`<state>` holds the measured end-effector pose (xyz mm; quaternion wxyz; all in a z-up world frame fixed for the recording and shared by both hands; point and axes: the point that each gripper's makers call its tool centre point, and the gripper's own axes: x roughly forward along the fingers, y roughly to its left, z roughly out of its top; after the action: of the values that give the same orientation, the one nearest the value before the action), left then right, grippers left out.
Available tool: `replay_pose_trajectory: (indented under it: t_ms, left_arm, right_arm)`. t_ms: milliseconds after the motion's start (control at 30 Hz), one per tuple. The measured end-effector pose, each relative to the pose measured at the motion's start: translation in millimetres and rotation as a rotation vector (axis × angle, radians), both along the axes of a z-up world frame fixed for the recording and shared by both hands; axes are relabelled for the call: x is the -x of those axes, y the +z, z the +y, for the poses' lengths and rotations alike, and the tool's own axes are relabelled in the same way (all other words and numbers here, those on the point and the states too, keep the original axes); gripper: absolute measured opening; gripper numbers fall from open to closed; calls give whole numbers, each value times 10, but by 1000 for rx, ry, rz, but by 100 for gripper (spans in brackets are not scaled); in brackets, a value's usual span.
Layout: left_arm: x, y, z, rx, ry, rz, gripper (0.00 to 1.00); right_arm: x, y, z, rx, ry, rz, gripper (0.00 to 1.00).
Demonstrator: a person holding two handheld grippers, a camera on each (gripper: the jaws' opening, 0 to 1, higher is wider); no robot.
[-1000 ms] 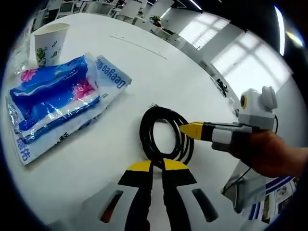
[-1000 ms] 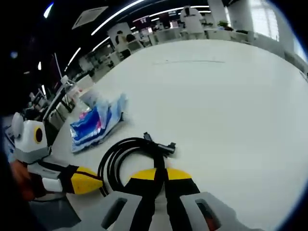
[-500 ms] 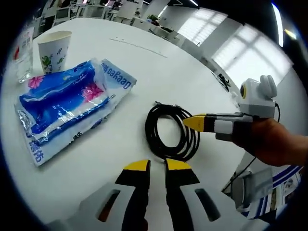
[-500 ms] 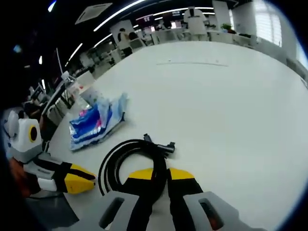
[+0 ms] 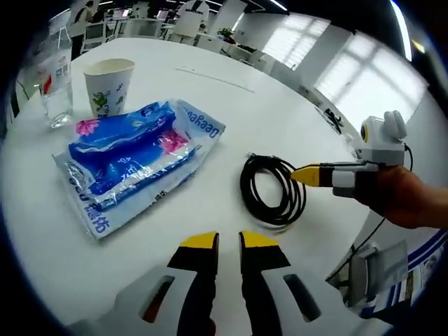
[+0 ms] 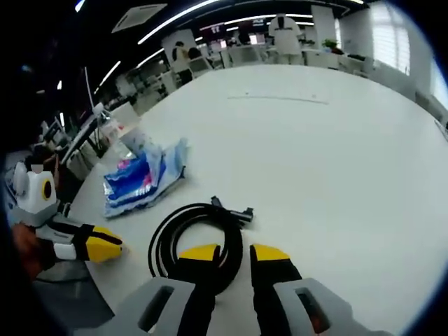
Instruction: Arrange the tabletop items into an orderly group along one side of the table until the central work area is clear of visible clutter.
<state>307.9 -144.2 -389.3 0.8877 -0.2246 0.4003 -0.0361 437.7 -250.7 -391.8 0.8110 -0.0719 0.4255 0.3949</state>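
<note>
A coiled black cable lies on the white round table, right of a blue tissue pack. My left gripper hovers near the table's front edge, short of both, its jaws a narrow gap apart with nothing between them. The right gripper points its yellow tip at the coil's right side. In the right gripper view, the right gripper is open, and the cable lies on the table just ahead of its left jaw. The tissue pack lies beyond, and the left gripper is at the left.
A paper cup and a clear glass stand at the far left behind the tissue pack. A hand holds the right gripper past the table's right edge. Desks and chairs fill the office behind.
The right gripper's jaws have parted and let go of the cable, which now rests on the table. The left gripper has drawn back from the coil and swung left.
</note>
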Motion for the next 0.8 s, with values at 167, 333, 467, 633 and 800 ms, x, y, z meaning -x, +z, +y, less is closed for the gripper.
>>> replay_pose_trajectory:
  t_ms: [167, 333, 467, 633, 800]
  left_arm:
    - [95, 26, 210, -22, 36, -2, 9]
    - [217, 50, 497, -58, 92, -3, 9]
    - [316, 40, 726, -81, 142, 6, 10]
    - [441, 50, 926, -93, 188, 15, 10]
    - [505, 69, 1109, -95, 231, 10, 13]
  right_arm:
    - [17, 53, 22, -8, 5, -7, 20]
    - [42, 96, 121, -7, 19, -26, 20]
    - [69, 179, 218, 7, 20, -48, 24]
    - [14, 179, 270, 40, 27, -102, 24]
    - [-3, 208, 508, 14, 51, -107, 25]
